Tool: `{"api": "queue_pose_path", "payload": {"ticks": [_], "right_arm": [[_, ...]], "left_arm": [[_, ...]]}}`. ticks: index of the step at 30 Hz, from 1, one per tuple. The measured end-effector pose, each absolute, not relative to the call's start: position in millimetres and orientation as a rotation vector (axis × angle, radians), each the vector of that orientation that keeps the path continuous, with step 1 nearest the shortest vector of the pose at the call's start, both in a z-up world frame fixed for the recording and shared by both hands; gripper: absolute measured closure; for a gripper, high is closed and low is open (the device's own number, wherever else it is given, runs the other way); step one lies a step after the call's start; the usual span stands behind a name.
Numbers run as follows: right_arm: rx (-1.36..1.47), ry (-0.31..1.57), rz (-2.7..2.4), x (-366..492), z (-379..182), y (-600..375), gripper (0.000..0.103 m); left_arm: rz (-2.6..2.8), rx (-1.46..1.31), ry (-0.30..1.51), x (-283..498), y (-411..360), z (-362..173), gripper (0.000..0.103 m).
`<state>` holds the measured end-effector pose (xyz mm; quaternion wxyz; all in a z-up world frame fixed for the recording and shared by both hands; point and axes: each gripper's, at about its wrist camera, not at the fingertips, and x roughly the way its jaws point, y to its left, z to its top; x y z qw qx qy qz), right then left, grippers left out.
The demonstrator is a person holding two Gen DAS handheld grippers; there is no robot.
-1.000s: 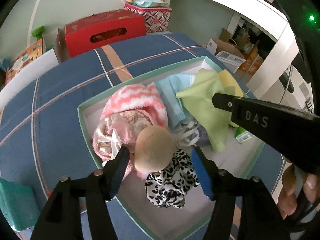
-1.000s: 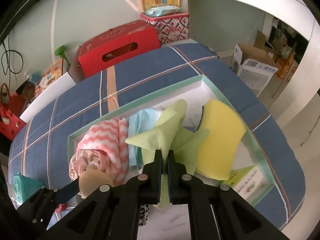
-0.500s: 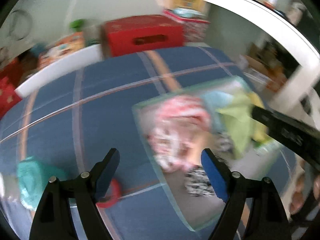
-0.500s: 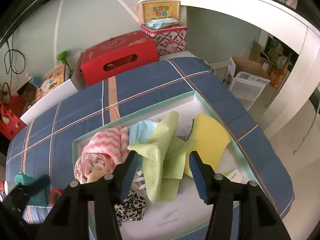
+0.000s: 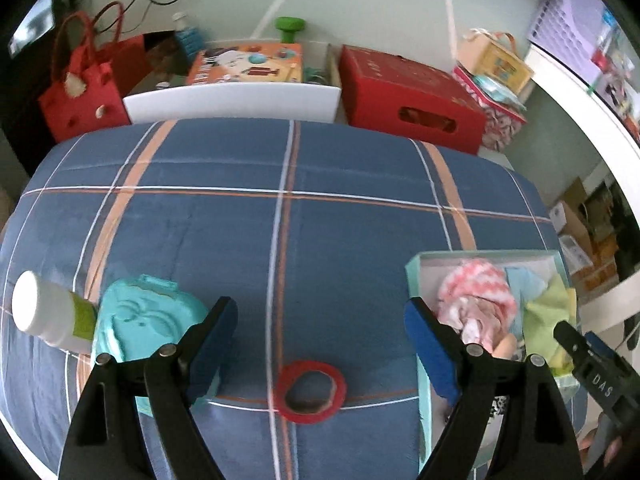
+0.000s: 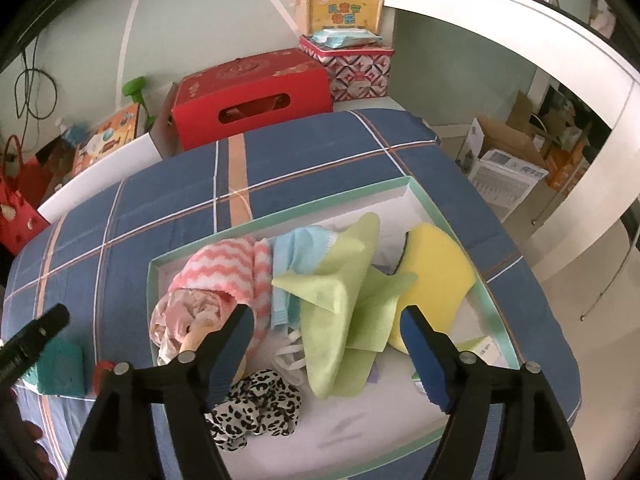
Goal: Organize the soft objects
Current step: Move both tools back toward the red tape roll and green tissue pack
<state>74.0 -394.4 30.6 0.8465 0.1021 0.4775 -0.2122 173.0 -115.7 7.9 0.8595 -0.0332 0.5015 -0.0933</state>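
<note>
A shallow green-rimmed box [image 6: 280, 214] on the blue plaid cloth holds soft things: a pink-white wavy cloth [image 6: 224, 272], a light blue mask [image 6: 298, 250], a green cloth [image 6: 340, 304], a yellow sponge [image 6: 436, 276], a leopard-print scrunchie [image 6: 256, 412] and a beige puff [image 6: 192, 340]. My right gripper [image 6: 326, 354] is open and empty above the green cloth. My left gripper [image 5: 318, 354] is open and empty over the cloth left of the box [image 5: 416, 270], above a red ring [image 5: 312, 390]. A teal pouch [image 5: 148, 328] lies by its left finger.
A white-capped green bottle [image 5: 44, 318] lies at the left edge. Behind the table stand a red box [image 6: 252, 96], a red bag [image 5: 80, 88], a white bin [image 5: 232, 100] and patterned boxes [image 6: 348, 60]. A small green-white carton [image 6: 486, 350] lies in the box's right corner.
My right gripper opened, let go of the green cloth and pulled back. My left gripper left the beige puff in the box and swung left over the cloth.
</note>
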Motion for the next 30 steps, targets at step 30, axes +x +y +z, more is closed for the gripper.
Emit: {"api": "queue_pose_path", "payload": {"ticks": [30], "right_arm": [[0.131, 0.959, -0.256, 85.9, 44.4, -309.8, 0.000]], "left_arm": [[-0.174, -0.168, 0.966, 159.4, -43.1, 42.5, 0.006]]}}
